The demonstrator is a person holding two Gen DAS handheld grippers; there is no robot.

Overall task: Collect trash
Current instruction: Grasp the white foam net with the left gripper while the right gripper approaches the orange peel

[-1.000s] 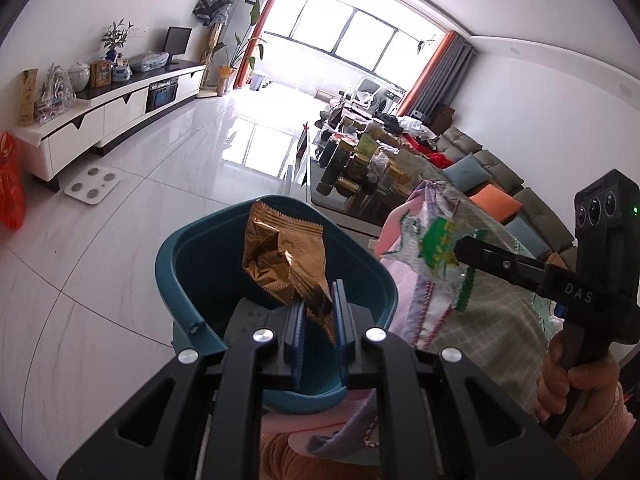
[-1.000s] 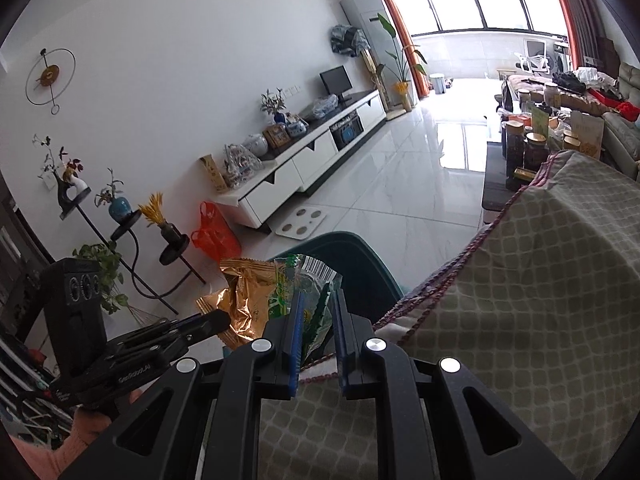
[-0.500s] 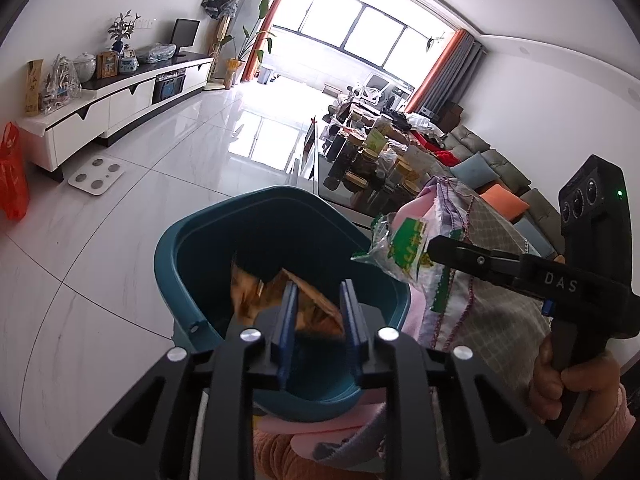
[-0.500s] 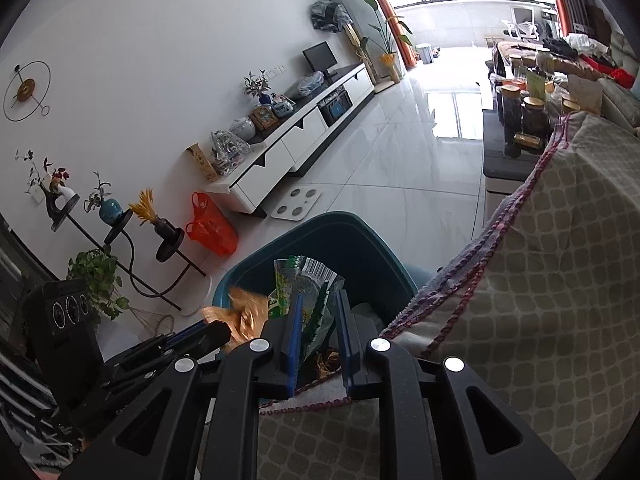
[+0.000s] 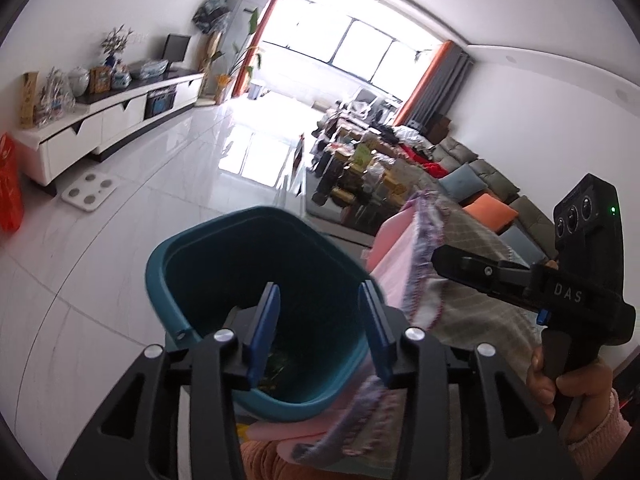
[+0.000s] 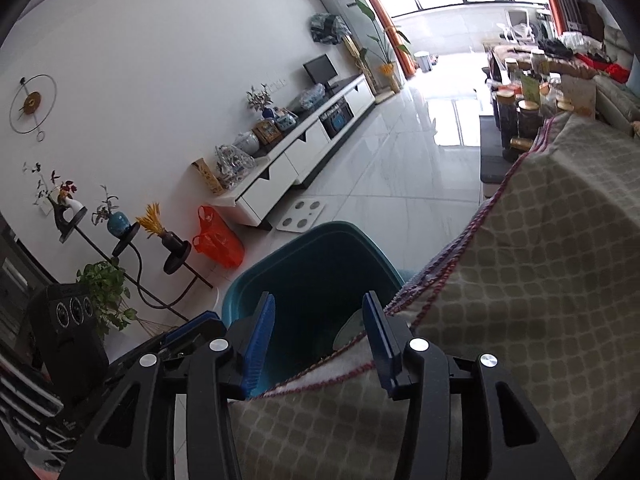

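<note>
Over the mouth of the teal bin [image 5: 256, 276], the left gripper [image 5: 320, 320] has its blue pads [image 5: 264, 328] spread and opening further, with nothing between them; through the gap shows only the bin's dark inside. The right gripper [image 6: 318, 332] stands the same way in its own view: jaws parting, empty, aimed down into the same bin [image 6: 312, 264] from its right side, beside the checked cloth [image 6: 520, 280] that drapes over the furniture edge touching the bin. Both tools tilt downward above the opening, which reads as a drop position, so that anything let go falls inside and not onto the white tiled floor [image 5: 120, 240].

The trash itself is hard to make out. Low in the bin, just behind the left gripper's pad, a scrap of greenish wrapper [image 5: 276, 360] shows dimly; in the right wrist view a pale crumpled edge [image 6: 350, 326] sits against the near wall. Its print cannot be told.

A hand [image 5: 568, 384] at the right grips the right tool's handle.
</note>
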